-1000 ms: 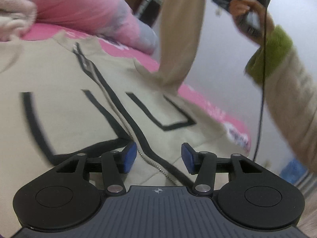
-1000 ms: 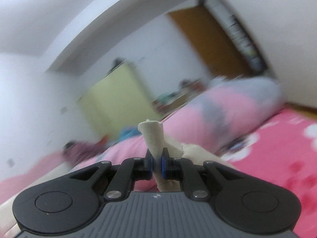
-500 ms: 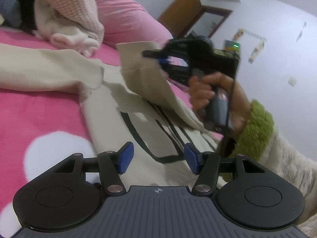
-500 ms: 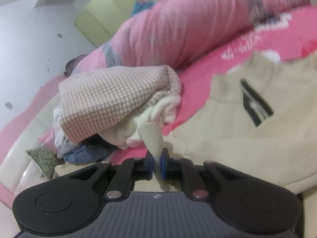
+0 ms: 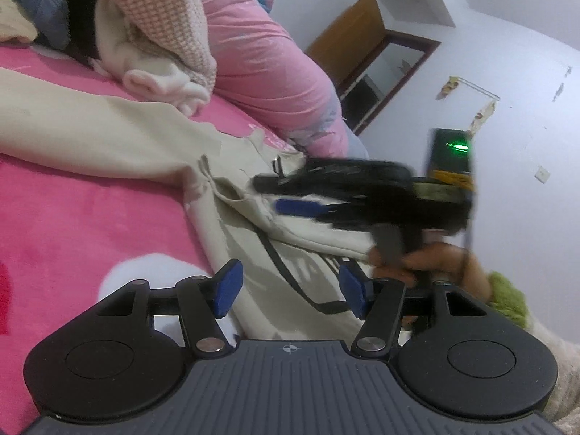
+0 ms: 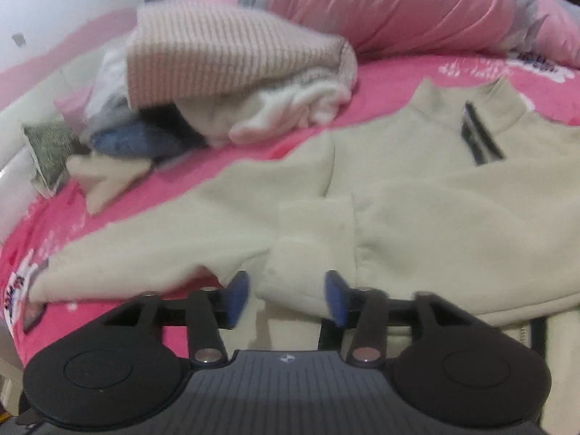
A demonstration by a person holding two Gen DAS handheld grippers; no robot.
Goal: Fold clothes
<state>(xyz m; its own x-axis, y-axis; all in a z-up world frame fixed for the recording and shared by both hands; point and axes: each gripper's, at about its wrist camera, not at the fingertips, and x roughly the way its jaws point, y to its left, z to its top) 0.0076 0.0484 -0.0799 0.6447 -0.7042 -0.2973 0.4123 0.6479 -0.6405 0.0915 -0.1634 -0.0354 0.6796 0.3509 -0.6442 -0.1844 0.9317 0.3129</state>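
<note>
Meanwhile, from the left wrist, the left claw (image 5: 288, 288) stands half open and empty above the beige jacket (image 5: 108, 141) spread on the pink bed (image 5: 83, 224). From the right wrist, the right claw (image 6: 286, 297), jaws just opened, has released the folded-over sleeve (image 6: 313, 239), which lies loose between its blue pads (image 6: 237, 293).

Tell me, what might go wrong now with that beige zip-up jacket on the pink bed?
The right gripper has just been opening, its jaws apart with the folded-in sleeve loose between them; the soft sleeve might slide back out. The left gripper hangs open close by, so the two tools could bump. The pile of other clothes lies close to the beige zip-up jacket and could snag.
</note>
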